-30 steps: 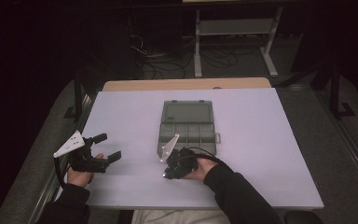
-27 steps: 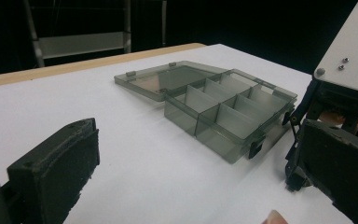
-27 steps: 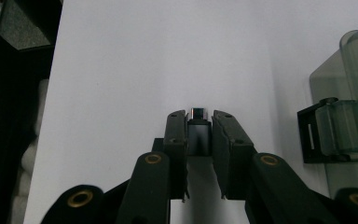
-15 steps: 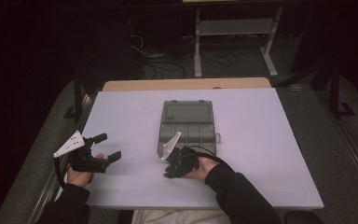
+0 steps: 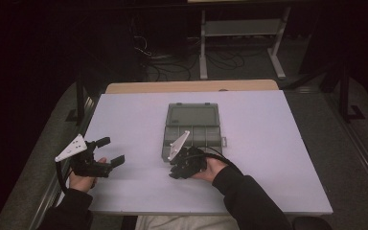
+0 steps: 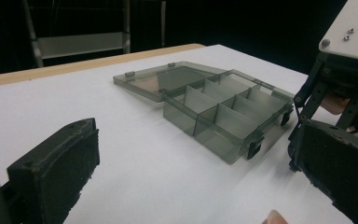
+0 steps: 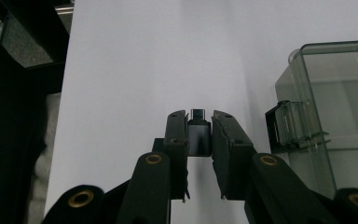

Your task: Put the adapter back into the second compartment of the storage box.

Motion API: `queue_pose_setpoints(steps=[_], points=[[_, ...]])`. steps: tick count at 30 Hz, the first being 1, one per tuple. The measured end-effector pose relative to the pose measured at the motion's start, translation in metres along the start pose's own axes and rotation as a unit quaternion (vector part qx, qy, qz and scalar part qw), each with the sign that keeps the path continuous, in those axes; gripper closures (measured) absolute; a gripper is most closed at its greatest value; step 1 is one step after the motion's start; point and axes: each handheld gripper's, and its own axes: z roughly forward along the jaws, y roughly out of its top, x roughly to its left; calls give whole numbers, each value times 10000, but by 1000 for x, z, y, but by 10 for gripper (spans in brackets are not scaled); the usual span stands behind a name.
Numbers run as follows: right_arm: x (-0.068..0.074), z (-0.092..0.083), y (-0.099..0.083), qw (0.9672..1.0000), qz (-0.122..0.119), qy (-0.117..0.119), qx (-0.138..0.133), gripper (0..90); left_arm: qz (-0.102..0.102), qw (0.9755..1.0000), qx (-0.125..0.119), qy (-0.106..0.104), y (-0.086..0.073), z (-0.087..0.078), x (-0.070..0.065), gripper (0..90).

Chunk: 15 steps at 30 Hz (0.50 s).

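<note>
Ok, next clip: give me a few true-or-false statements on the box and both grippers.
1. The compartment box lies open, lid flat on the table. True.
2. The right gripper is closed on a small dark adapter. True.
3. The left gripper grips the lid. False: its jaws are open with nothing between them, left of the box and apart from it.
4. The compartments in the left gripper view hold screws. False: they look empty.
5. The adapter already lies inside a compartment. False: it is held beside the box's latch.
</note>
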Motion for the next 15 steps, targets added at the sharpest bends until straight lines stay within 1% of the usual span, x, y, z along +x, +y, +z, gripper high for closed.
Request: queue_pose_setpoints(steps=[7, 14, 15], points=[[-3, -8, 0, 9999, 69, -69, -82, 748, 7, 10000, -2, -12, 0, 0, 0, 0], [-4, -15, 2, 9998, 56, -138, -139, 748, 6, 10000, 1, -14, 0, 0, 0, 0], [-5, -18, 3, 9997, 64, -153, -186, 748, 11, 10000, 1, -13, 0, 0, 0, 0]])
